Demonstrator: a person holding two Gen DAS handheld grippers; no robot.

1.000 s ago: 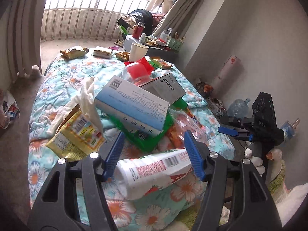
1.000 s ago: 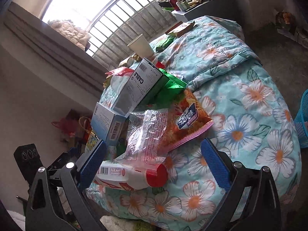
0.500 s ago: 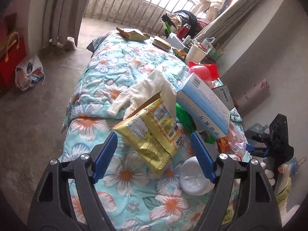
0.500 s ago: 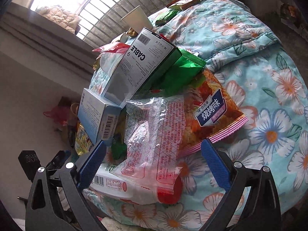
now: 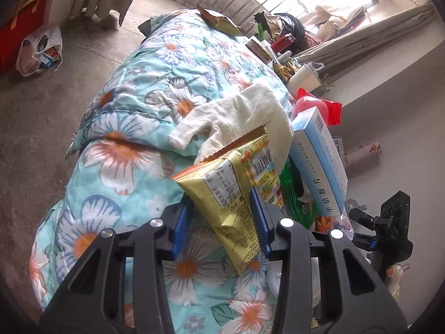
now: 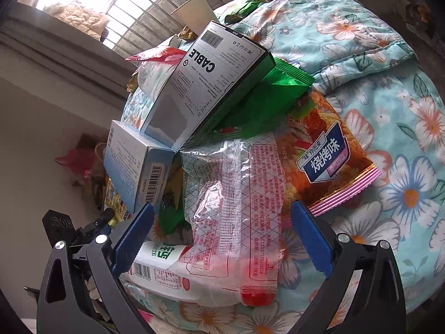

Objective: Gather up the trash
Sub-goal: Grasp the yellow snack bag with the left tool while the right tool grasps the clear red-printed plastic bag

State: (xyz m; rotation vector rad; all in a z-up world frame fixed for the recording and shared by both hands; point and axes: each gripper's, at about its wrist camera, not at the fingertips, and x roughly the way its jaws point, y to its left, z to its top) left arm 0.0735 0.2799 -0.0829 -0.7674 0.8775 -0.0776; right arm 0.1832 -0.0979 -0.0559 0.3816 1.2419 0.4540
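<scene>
Flowered quilt point(image 5: 130, 150) carries two cartons, with one yellow wrapper point(image 5: 230, 192) between the closing left gripper point(image 5: 222, 220); right gripper point(image 6: 222, 236), spread, straddles one clear wrapper point(image 6: 239, 200).

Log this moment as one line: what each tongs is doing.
left tongs: closing around yellow snack packet | right tongs: open, straddling clear wrapper | milk bottle: underneath wrapper

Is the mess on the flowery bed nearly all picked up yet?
Not nearly. Nothing looks cleared yet. In hand: the left gripper is closing around the yellow crinkly snack packet. The right gripper is open over the clear plastic wrapper. Left: the grey cardboard box marked CABLE, the orange crisp bag, the white plastic bottle and more.
</scene>
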